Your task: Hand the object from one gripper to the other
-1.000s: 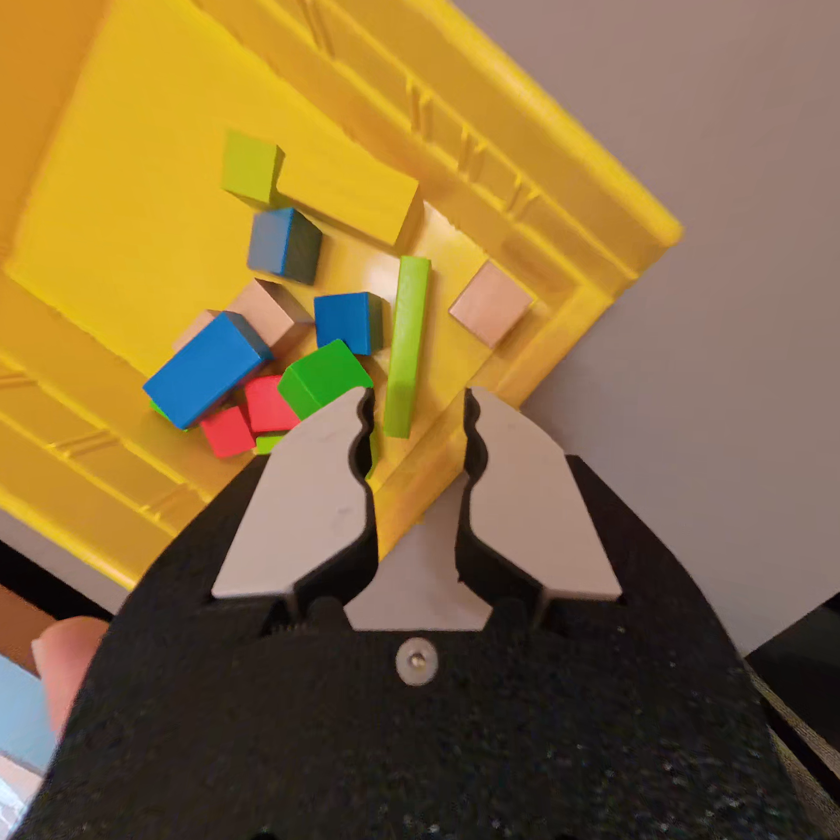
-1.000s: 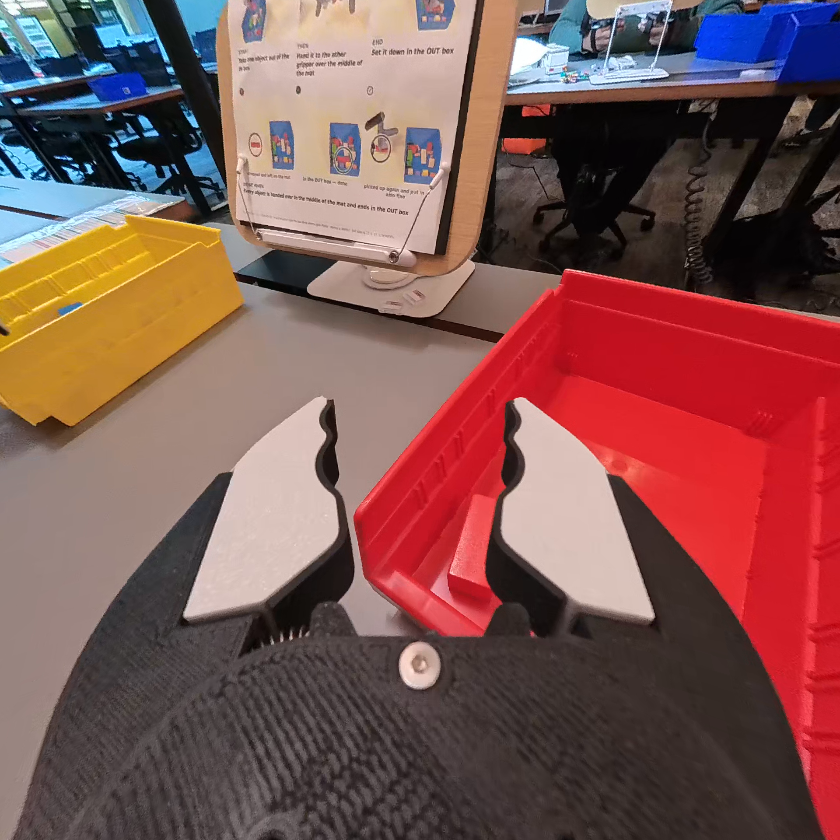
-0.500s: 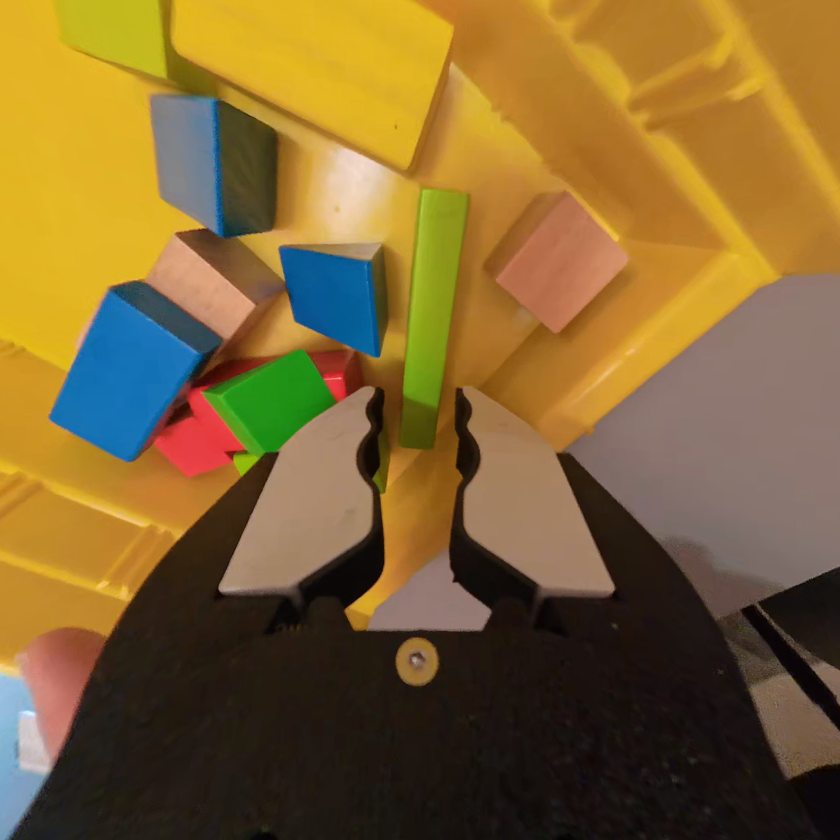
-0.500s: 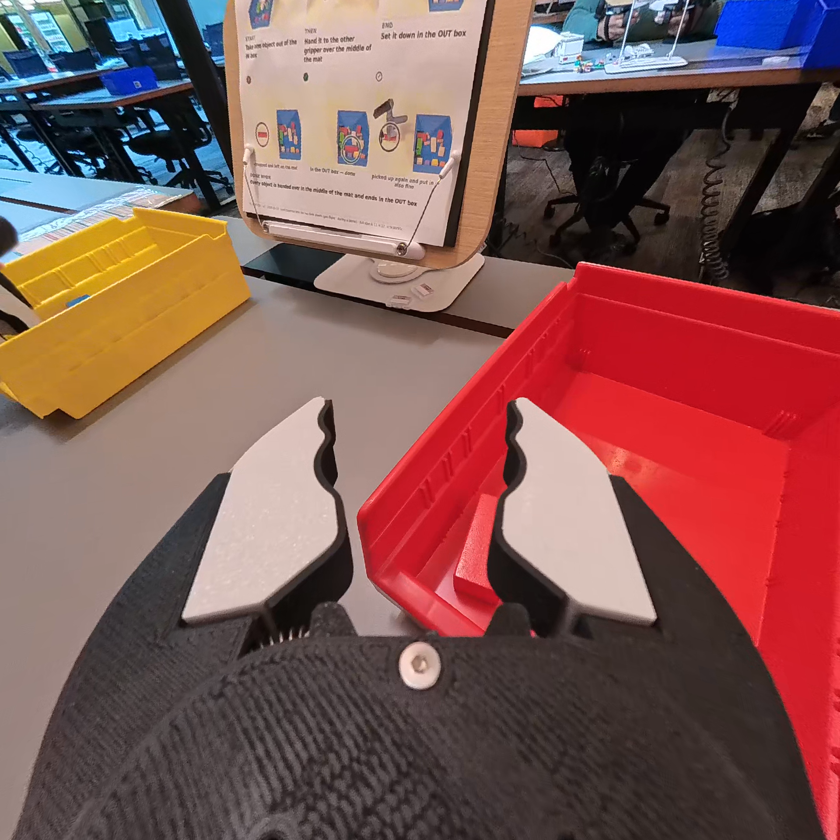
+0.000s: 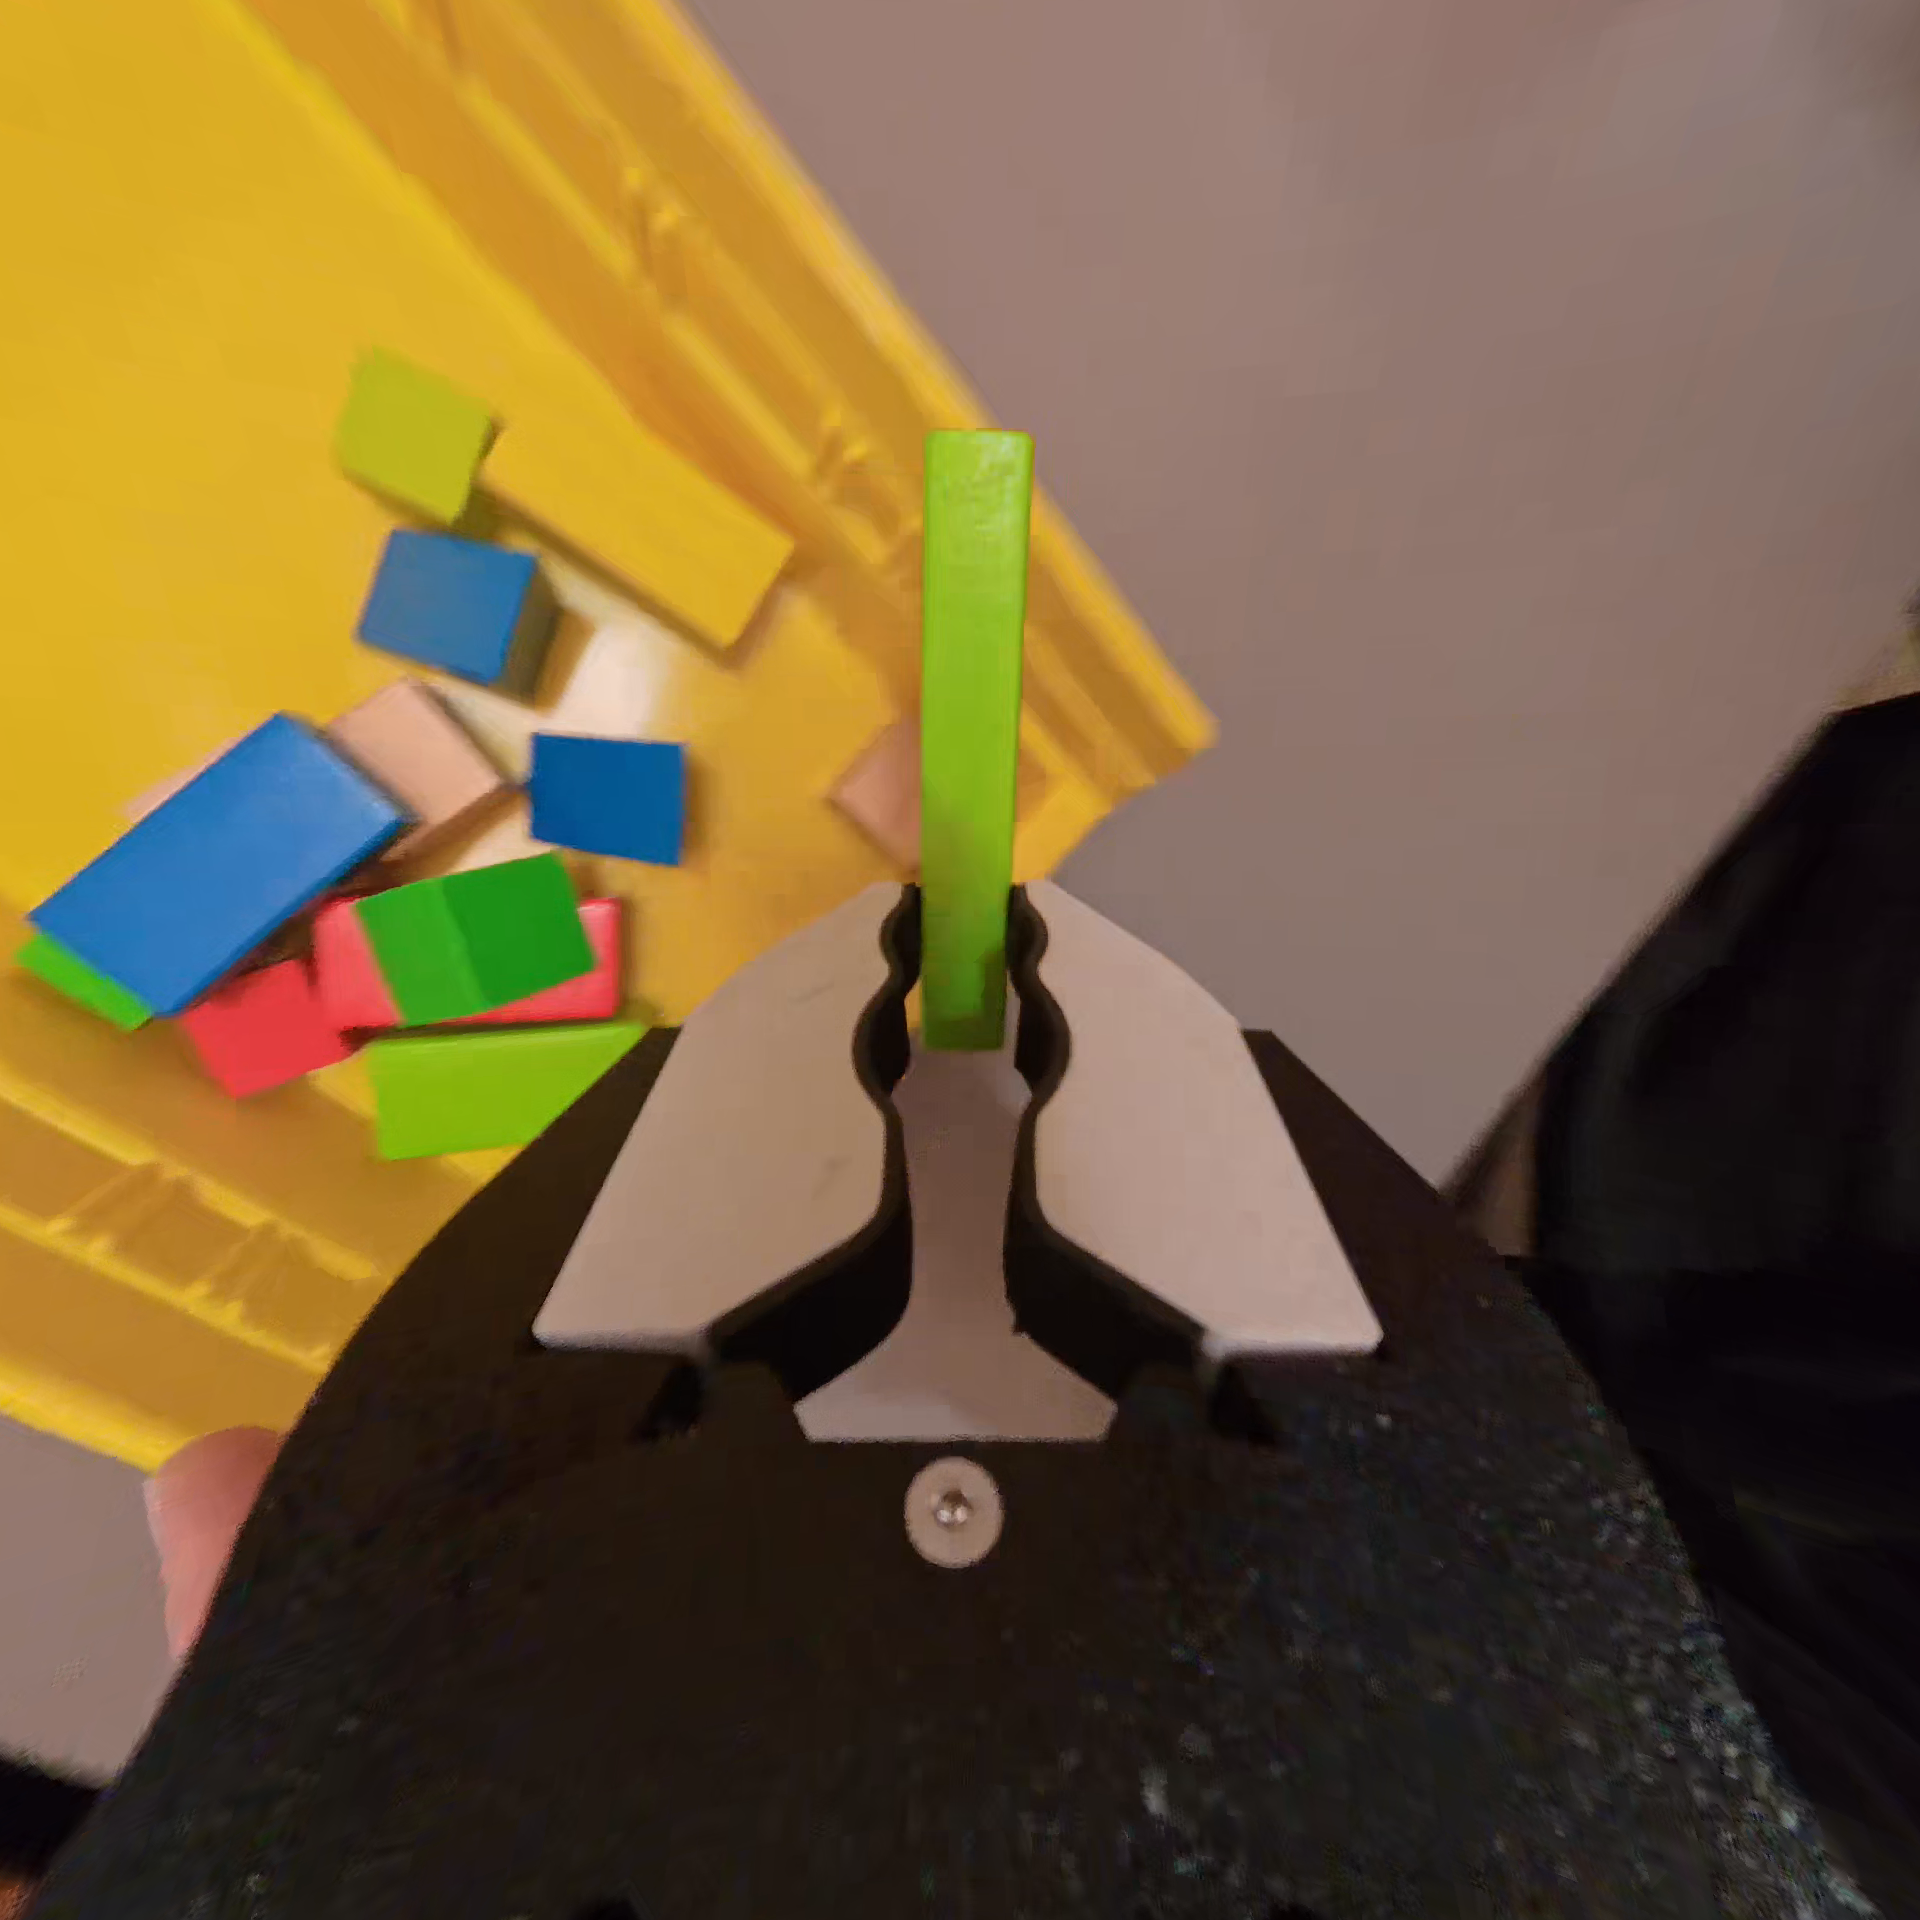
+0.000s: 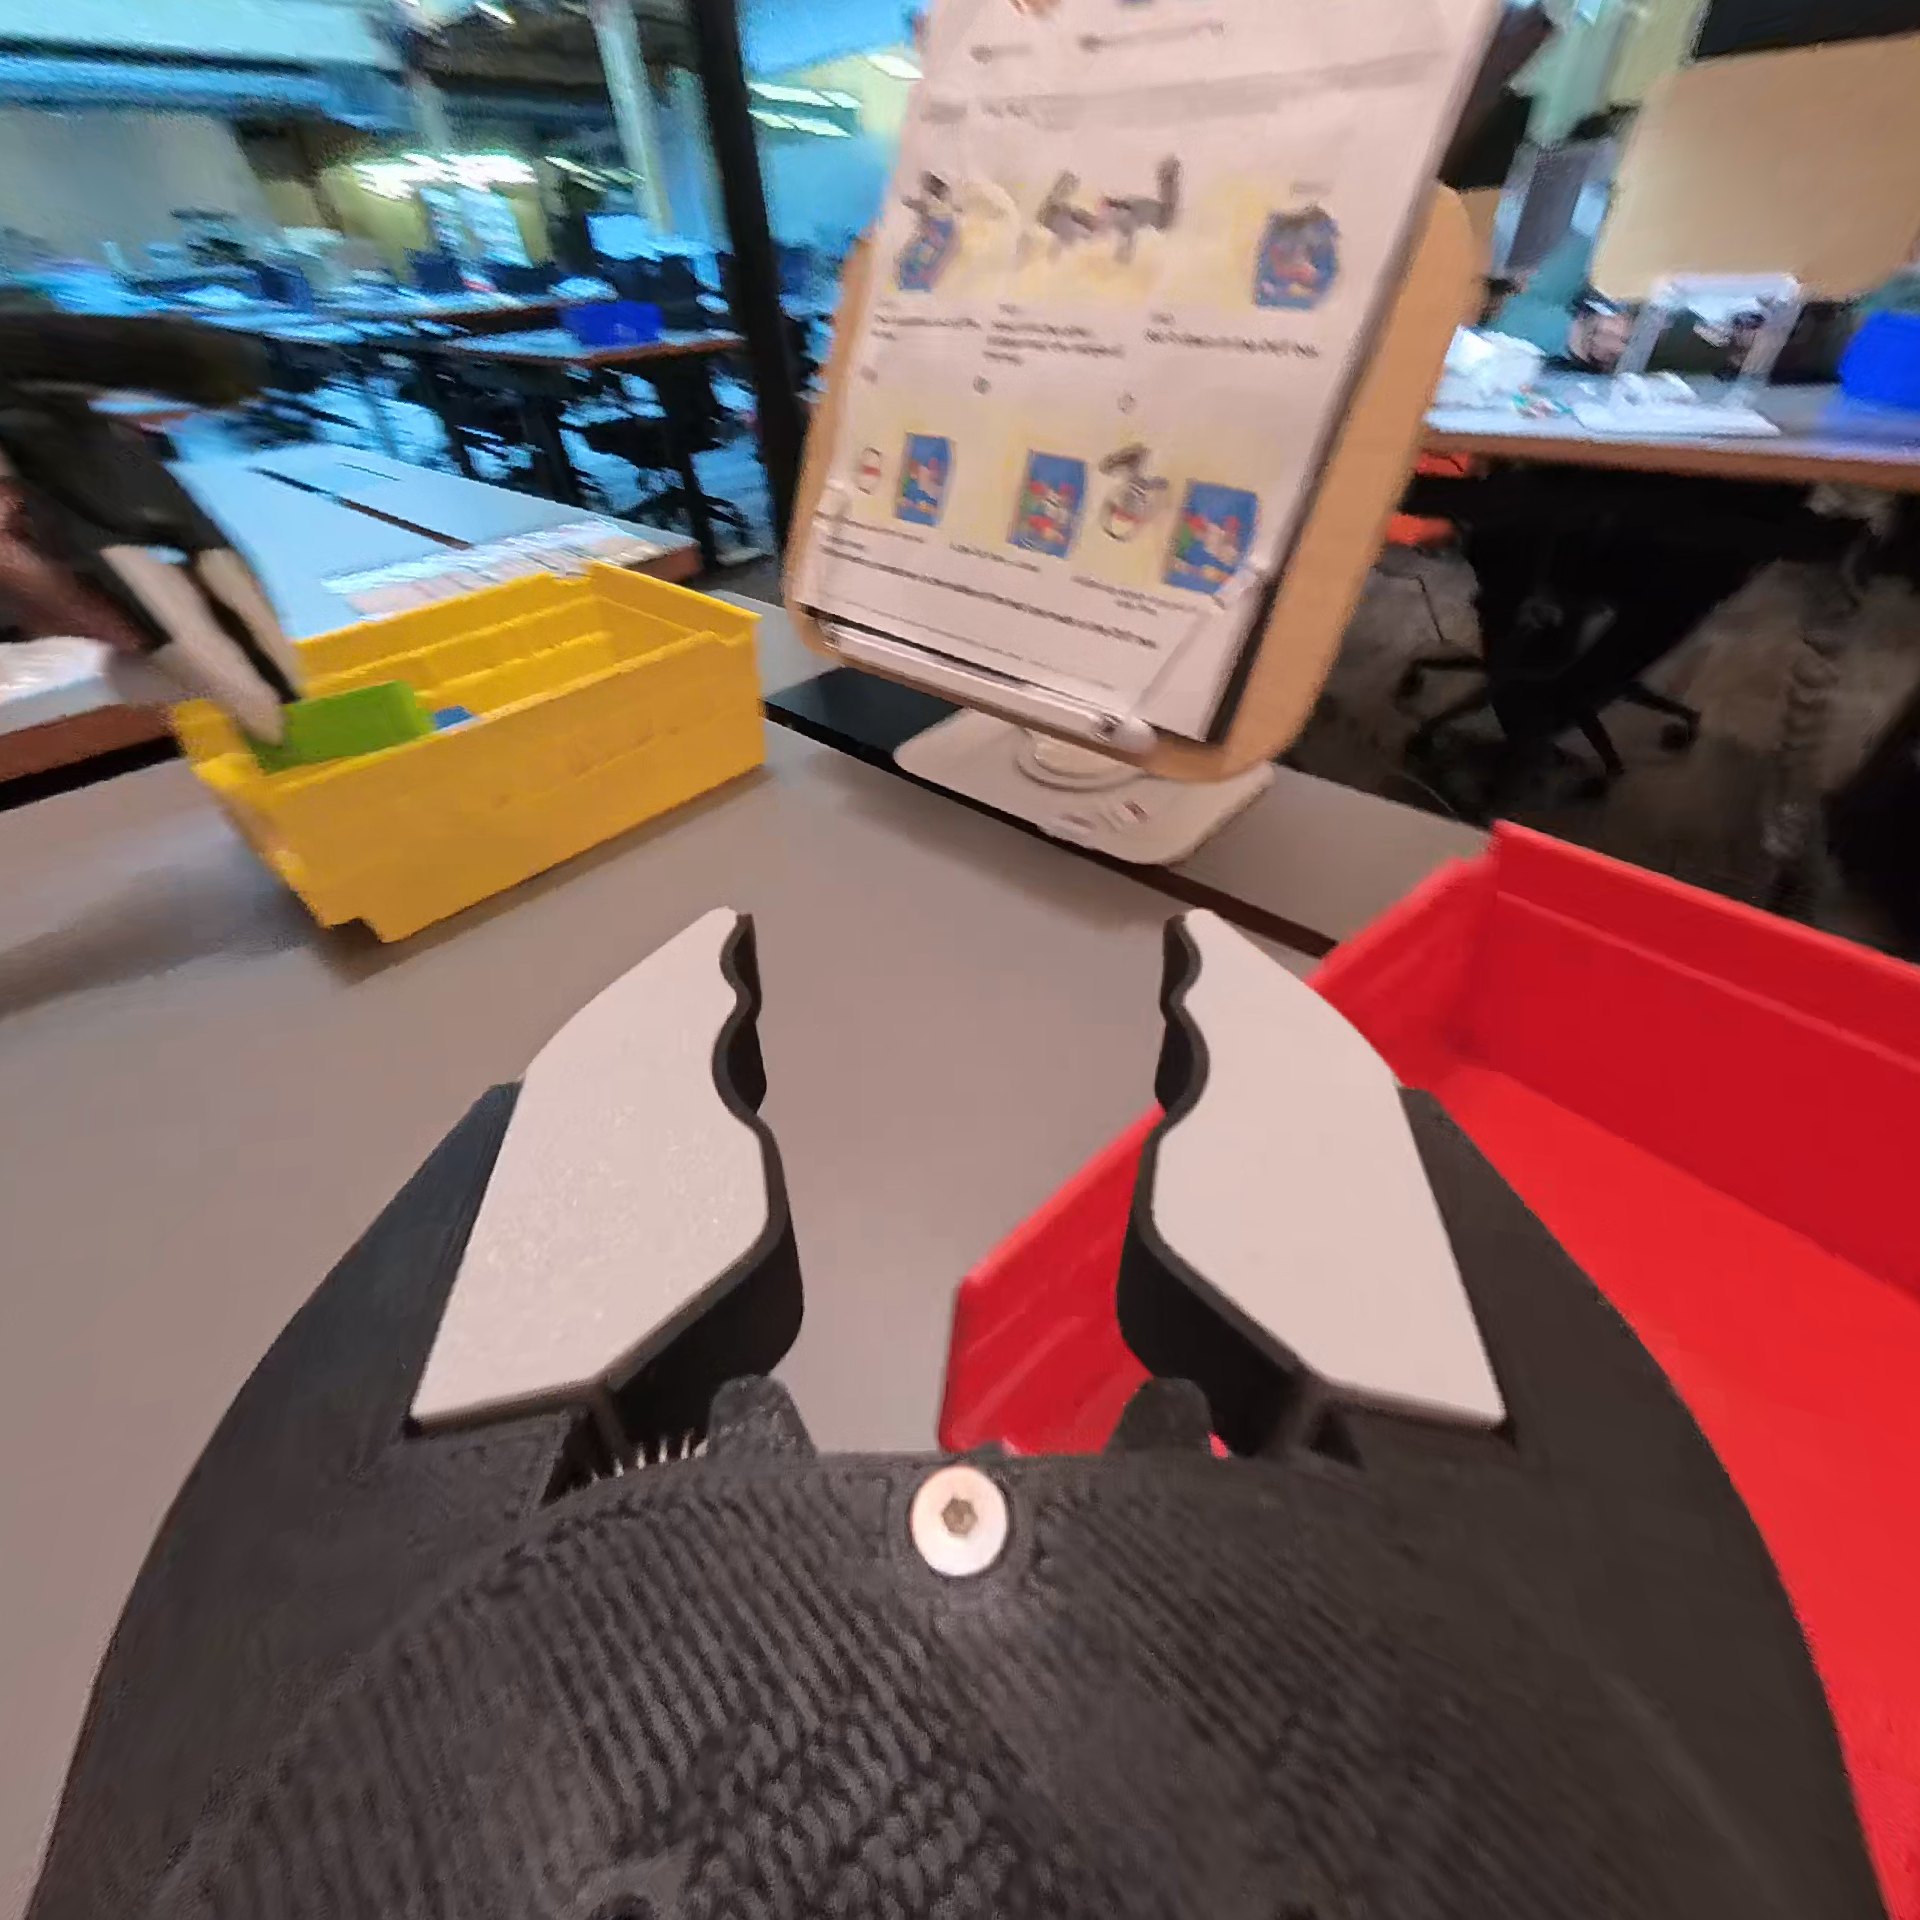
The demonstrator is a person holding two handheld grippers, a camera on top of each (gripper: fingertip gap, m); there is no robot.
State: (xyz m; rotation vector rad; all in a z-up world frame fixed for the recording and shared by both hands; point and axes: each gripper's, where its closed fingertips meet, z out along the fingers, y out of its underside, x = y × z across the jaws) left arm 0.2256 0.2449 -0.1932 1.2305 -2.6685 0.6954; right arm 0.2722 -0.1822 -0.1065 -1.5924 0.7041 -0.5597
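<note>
- The pick-up looks done: the left gripper [image 5: 964,961] has its two fingers closed narrowly on the near end of a lime-green plank [image 5: 975,665], both pads pressed flat against its thin sides.
- The plank sticks straight out ahead of the fingers, raised above the floor of the yellow bin [image 5: 208,312], over the bin's corner that lies nearest the middle of the tabletop [image 6: 935,935].
- From the right wrist view the same plank [image 6: 348,724] shows just at rim height of the yellow bin [image 6: 520,790], at the tabletop's far left, so I judge it is not yet clear of the bin.
- The right gripper [image 6: 961,1013] has its fingers spread wide with nothing between them; it hangs over the bare middle of the tabletop, beside the near corner of the red bin [image 6: 1558,1039].
- The two grippers are well apart, so the hand-over itself is still to come, and so, I'd guess, is the setting-down in the red bin.
- The plank is a long, thin, flat-sided wooden piece, painted bright lime, with square-cut ends; most of its length is free beyond the pads, which leaves the other gripper room to take hold.
- Other blocks remain in the yellow bin: blue blocks [image 5: 457,603], red ones [image 5: 270,1023], greens and plain wood.
</note>
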